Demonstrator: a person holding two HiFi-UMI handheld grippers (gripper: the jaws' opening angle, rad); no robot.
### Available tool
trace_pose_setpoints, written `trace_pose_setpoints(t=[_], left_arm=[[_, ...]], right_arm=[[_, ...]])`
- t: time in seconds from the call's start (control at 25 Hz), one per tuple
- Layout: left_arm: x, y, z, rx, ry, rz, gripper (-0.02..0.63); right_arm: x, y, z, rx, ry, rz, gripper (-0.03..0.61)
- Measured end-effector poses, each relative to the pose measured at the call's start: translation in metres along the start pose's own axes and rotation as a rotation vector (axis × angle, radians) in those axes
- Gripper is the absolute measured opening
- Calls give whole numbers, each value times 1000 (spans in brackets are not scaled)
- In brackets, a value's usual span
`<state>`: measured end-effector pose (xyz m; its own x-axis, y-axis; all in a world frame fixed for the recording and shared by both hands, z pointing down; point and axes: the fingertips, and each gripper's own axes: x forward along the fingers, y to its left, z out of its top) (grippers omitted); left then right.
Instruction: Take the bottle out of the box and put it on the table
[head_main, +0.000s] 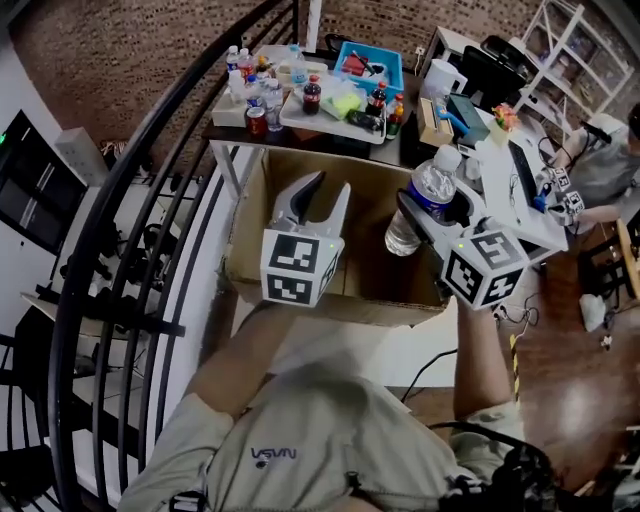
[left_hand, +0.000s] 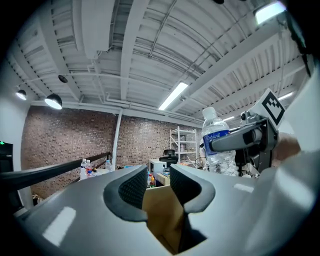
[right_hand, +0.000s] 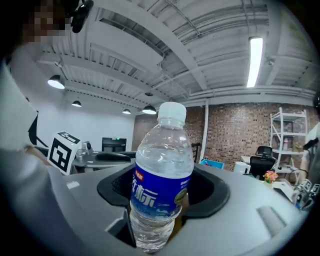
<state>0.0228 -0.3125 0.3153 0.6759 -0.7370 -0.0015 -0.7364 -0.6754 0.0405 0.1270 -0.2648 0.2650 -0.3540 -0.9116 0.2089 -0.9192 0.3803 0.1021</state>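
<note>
Nearest the person, the left gripper (head_main: 330, 190) hovers over the open cardboard box (head_main: 245, 230), its jaws a little apart with nothing between them. Just beside it, the right gripper (head_main: 428, 212) is clamped round the middle of a clear, blue-labelled water bottle (head_main: 432, 185), held upright above the box's right side. Beyond the box stands the table (head_main: 290, 137), crowded with other bottles (head_main: 250, 85) and a blue tray (head_main: 370, 65).

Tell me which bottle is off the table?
The blue-labelled water bottle, clamped in the right gripper; the other bottles stand on the table.
</note>
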Motion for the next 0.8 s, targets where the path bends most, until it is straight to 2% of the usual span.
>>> trace_pose_setpoints(t=[0.2,0.4,0.64,0.8], left_arm=[[-11,-19,18,-10,-49,-83,116],[-14,-55,37,-31,-91,-180,115],[-17,-137,54,-5,-115,-287,116],[-13,-204,61,5,-128,-340,115]], right_arm=[[-40,-14,11,23,-49,-140,281],[-94,-32,13,25,-67,-290,281],[-167,-58,-1,6,-94,-399,282],[-210,-83,-25,-12,-95,-441,282]])
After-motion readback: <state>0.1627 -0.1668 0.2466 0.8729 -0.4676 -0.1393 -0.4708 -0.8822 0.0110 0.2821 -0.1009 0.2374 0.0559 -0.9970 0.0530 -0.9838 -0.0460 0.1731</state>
